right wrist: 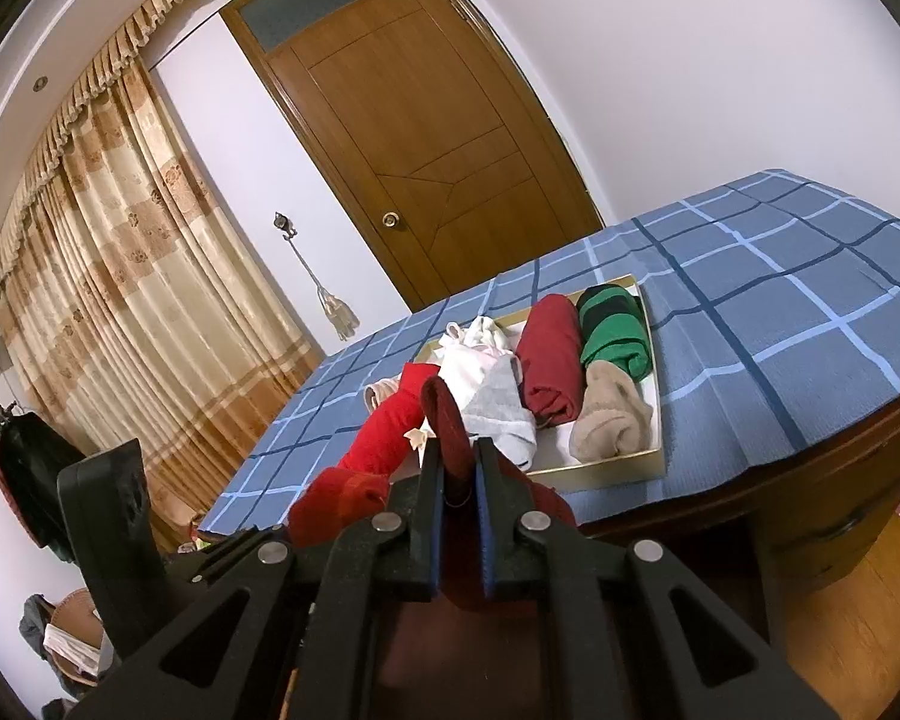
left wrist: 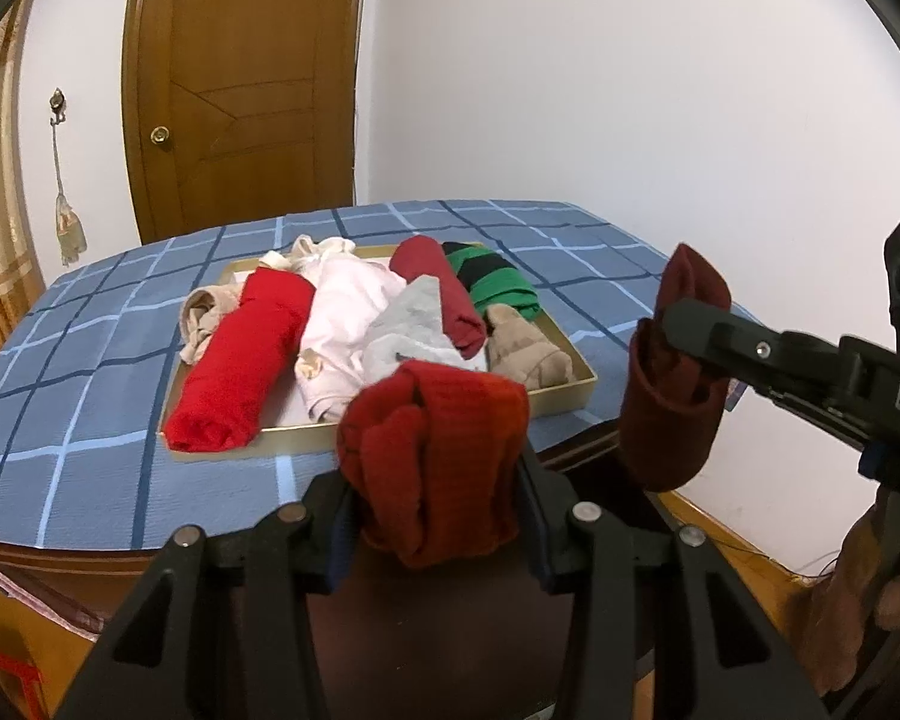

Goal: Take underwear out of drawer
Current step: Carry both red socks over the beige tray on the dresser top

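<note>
Gripping maroon underwear [left wrist: 669,372], perhaps folded, right fingers [right wrist: 431,483].

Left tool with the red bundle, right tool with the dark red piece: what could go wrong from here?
1. The red bundle bulges well above the left tool; it may unroll or slip out.
2. The right tool pinches only a thin fold of the dark red piece, so the rest hangs and could snag the tray.

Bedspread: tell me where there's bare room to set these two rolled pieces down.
Bare checked bedspread lies left of the tray, beyond it toward the wall, and on its right. The tray itself is crowded with rolled garments.
</note>
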{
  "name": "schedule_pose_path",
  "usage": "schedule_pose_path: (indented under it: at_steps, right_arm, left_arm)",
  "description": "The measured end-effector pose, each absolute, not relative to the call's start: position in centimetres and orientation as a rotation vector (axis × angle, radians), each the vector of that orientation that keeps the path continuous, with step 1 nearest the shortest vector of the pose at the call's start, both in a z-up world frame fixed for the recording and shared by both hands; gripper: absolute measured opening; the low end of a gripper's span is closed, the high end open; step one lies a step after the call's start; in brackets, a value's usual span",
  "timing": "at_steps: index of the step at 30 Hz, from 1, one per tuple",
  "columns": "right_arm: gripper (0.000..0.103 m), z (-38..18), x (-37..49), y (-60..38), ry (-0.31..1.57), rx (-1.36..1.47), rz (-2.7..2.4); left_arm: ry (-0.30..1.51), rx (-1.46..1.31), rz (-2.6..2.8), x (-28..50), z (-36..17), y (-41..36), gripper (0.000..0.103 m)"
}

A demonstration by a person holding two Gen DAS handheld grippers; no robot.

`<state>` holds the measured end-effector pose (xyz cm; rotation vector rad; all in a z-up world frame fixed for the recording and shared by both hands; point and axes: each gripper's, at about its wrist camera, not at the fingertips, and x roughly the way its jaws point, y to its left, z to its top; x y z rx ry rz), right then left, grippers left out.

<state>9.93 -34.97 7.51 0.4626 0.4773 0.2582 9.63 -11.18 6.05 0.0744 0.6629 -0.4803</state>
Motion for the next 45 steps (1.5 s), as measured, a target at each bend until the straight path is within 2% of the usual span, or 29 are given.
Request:
schedule_pose_path:
  at_steps: [45]
  right_arm:
    - [0.010, 10.3, 17.5, -35.2, 0.437, 0.449, 0.246]
  left_arm:
    - [0.607, 0.083, -0.418, 16.4, 8.7, -12.4, 0.044]
